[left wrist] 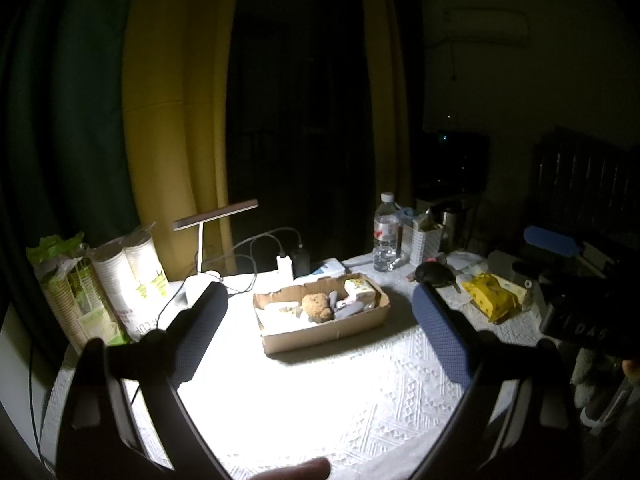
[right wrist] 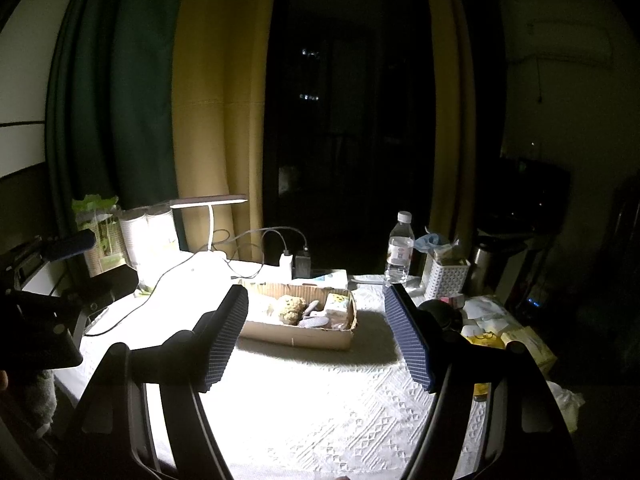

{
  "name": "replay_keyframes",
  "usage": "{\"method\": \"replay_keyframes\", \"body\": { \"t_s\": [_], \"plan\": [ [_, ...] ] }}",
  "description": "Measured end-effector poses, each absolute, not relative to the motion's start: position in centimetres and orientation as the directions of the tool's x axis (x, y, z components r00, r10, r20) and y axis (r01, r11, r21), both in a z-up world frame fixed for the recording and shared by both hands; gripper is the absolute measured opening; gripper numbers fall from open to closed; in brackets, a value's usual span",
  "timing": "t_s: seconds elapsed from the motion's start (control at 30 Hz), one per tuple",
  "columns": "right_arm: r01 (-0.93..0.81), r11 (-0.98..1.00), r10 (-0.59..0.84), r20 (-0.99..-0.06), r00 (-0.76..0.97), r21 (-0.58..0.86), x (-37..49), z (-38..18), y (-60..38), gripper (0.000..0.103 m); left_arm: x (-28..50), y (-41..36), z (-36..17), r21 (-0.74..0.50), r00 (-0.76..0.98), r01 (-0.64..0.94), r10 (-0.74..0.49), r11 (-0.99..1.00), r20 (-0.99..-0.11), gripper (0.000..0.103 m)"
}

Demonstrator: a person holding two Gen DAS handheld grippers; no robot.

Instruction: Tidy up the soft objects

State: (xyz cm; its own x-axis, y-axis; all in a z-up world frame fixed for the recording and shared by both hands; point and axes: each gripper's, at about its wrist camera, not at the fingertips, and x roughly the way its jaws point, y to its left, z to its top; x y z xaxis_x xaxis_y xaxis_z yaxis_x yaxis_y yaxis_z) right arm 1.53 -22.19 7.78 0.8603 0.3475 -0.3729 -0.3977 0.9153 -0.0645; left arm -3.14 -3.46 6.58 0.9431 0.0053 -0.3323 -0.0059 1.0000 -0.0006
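Note:
A shallow cardboard box [left wrist: 328, 334] stands on the white tablecloth and holds soft things: a brown plush lump [left wrist: 317, 307], a grey piece [left wrist: 348, 311], a pale yellow pack [left wrist: 360, 289] and white cloth. It also shows in the right wrist view [right wrist: 298, 334] with the plush [right wrist: 291, 307]. My left gripper [left wrist: 320, 300] is open and empty, fingers wide apart, short of the box. My right gripper [right wrist: 316, 300] is open and empty, also short of the box. The right gripper's body shows at the right edge of the left wrist view [left wrist: 580, 288].
A desk lamp [left wrist: 214, 216], charger and cables [left wrist: 286, 266] stand behind the box. Paper cup stacks [left wrist: 128, 280] stand at left. A water bottle [left wrist: 386, 238], white basket [left wrist: 426, 240], dark round object [left wrist: 434, 272] and yellow packet [left wrist: 490, 296] lie at right.

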Motion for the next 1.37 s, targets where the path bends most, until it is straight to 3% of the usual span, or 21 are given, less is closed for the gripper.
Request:
{"method": "replay_keyframes", "body": {
  "t_s": [1.37],
  "plan": [
    [-0.400,0.914,0.348,-0.376,0.859,-0.067,1.66,7.73,-22.18,0.074,-3.40,-3.71,6.68,-0.010,0.948,0.005,-0.008,1.000,-0.317,0.095]
  ]
}}
